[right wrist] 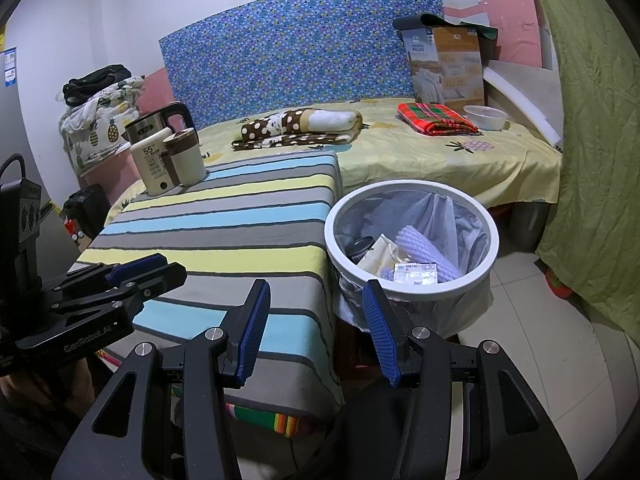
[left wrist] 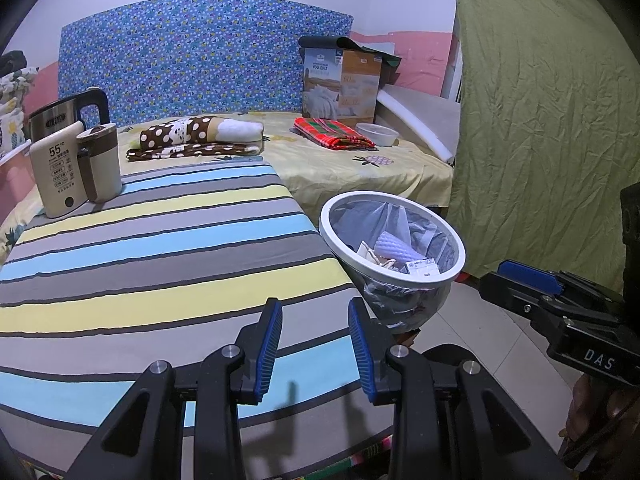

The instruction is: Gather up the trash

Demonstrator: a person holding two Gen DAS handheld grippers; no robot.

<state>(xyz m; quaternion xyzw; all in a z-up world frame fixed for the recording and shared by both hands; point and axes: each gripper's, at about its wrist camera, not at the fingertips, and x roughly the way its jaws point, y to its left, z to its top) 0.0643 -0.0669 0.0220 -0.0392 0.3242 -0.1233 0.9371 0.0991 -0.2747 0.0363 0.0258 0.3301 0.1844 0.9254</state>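
A bedroom is showing here, with a bed under a yellow pineapple-print sheet (right wrist: pixel 460 160) running along a blue floral headboard (right wrist: pixel 300 44), and a green quilt (left wrist: pixel 540 120) hanging down the right side. In front of the bed a table in a striped cloth (left wrist: pixel 160 264) is taking up the near left. At its far left corner a cream water warmer (left wrist: pixel 58 174) and a cream jug (left wrist: pixel 102 164) are standing touching, with a steel kettle (left wrist: pixel 60 114) just behind them. On the bed a brown dotted blanket (right wrist: pixel 298 126) is lying folded near the table's far edge, and a red plaid cloth (right wrist: pixel 436 118) and a clear plastic bowl (right wrist: pixel 485 117) are sitting below a quilt box (right wrist: pixel 444 68). The white bin (right wrist: pixel 412 286), lined with a clear bag, is standing on the tiled floor against the table's right edge, holding a lilac foam roll (right wrist: pixel 424 250), crumpled paper and a small carton. The left gripper (left wrist: pixel 315 344) is hanging over the table's near right corner, jaws apart and holding nothing. The right gripper (right wrist: pixel 316 330) is hovering beside the bin, jaws apart and empty too.
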